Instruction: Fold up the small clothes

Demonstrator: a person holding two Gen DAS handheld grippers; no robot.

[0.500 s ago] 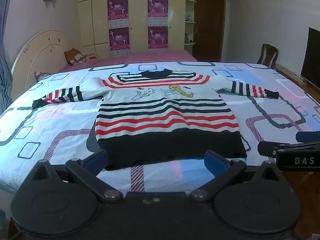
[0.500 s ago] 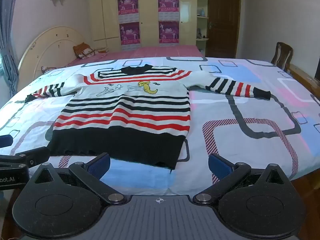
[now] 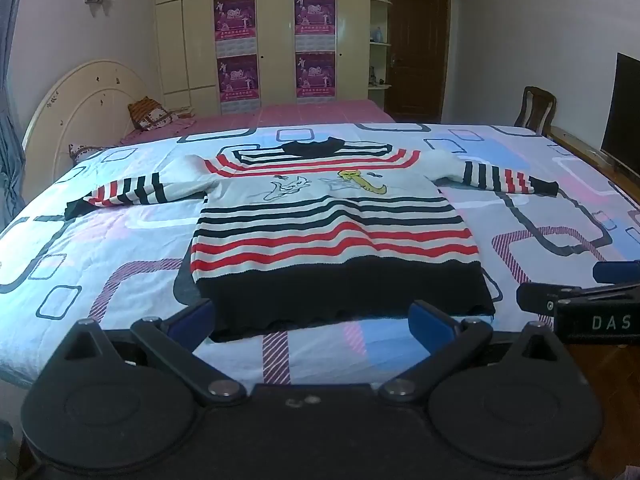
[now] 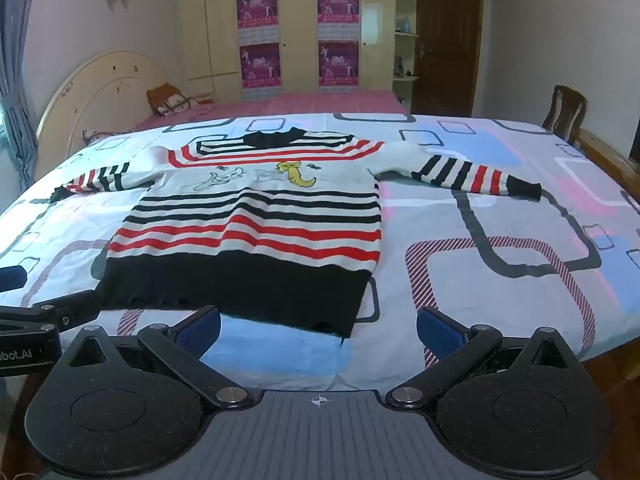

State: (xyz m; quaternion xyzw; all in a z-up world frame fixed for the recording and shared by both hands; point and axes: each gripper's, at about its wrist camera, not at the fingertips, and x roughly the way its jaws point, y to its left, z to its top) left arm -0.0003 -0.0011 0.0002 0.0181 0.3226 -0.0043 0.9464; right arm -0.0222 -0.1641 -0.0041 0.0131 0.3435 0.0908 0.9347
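Sweater: the striped sweater (image 3: 332, 228) lies flat, front up, on the bed (image 3: 100, 240), both sleeves out sideways, its black hem (image 3: 344, 296) toward me and nothing folded yet.
Left gripper: my left gripper (image 3: 312, 320) hovers at the near bed edge, jaws spread wide, empty, roughly centred on the hem.
Right gripper: my right gripper (image 4: 318, 326) is likewise spread and empty, opposite the hem's right corner (image 4: 348, 330).
Risk: I judge the knit could bunch or drag if a finger catches only the top layer, leaving a skewed fold; a one-sided lift would twist the body.
Risk, sleeves: the right sleeve (image 4: 472, 174) and left sleeve (image 3: 120, 194) reach far; swinging one in carelessly may leave it rumpled under the body.
Edges: the hem sits near the bed's front edge, so a backward pull could slide it off.
Room: bare bedspread flanks both sides and beyond the collar (image 3: 312, 147); a chair (image 4: 566, 114) stands well apart.
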